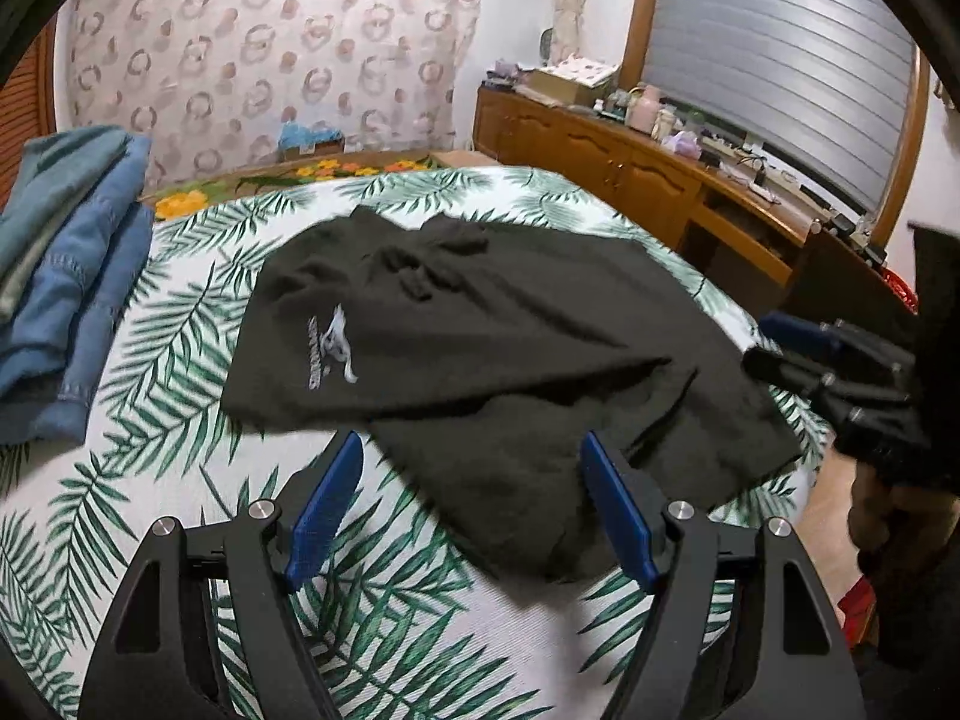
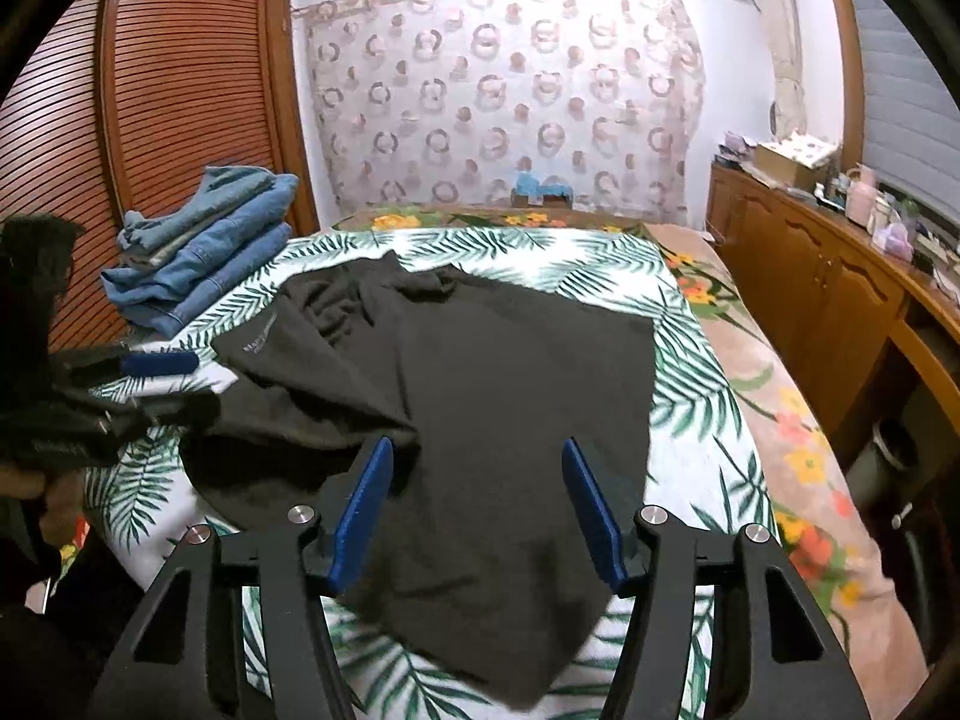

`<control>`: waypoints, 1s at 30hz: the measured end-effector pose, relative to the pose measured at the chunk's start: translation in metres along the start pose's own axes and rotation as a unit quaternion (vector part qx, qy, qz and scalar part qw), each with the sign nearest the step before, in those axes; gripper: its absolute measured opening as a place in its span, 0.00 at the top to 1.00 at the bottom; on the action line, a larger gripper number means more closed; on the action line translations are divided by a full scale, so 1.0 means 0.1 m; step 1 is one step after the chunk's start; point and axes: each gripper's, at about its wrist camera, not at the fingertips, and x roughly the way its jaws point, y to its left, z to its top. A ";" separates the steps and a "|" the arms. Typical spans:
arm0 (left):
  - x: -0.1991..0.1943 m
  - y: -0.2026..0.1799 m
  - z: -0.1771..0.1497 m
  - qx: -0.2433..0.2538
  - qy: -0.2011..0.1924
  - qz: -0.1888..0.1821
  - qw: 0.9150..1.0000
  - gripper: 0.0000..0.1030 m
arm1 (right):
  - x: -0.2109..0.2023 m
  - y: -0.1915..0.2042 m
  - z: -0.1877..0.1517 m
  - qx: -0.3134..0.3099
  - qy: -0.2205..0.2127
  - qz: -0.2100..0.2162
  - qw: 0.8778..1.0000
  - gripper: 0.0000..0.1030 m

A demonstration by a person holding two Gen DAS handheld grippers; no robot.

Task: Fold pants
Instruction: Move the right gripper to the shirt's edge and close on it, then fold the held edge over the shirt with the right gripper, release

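Black pants [image 1: 492,348] with a white logo [image 1: 330,348] lie spread on the palm-leaf bed cover [image 1: 150,480]; the right wrist view shows the same pants [image 2: 480,396]. My left gripper [image 1: 471,450] hangs open above the near leg end, blue pads apart and off the cloth. My right gripper [image 2: 477,456] is open above the dark fabric, with cloth below the gap and nothing pinched. Each gripper also shows in the other's view: the right gripper [image 1: 780,342] at the pants' right edge, the left gripper [image 2: 174,384] at their left edge.
A stack of folded blue denim [image 1: 66,300] sits on the bed's left side, denim [image 2: 204,252] near a slatted wooden door [image 2: 150,90]. A wooden sideboard [image 1: 630,168] with small items runs along the right. A floral blanket [image 2: 798,432] covers the bed's right edge.
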 end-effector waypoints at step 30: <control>0.14 0.11 -0.23 -0.001 0.003 0.023 1.000 0.22 | 0.69 0.29 0.06 -0.017 0.057 0.064 0.996 0.89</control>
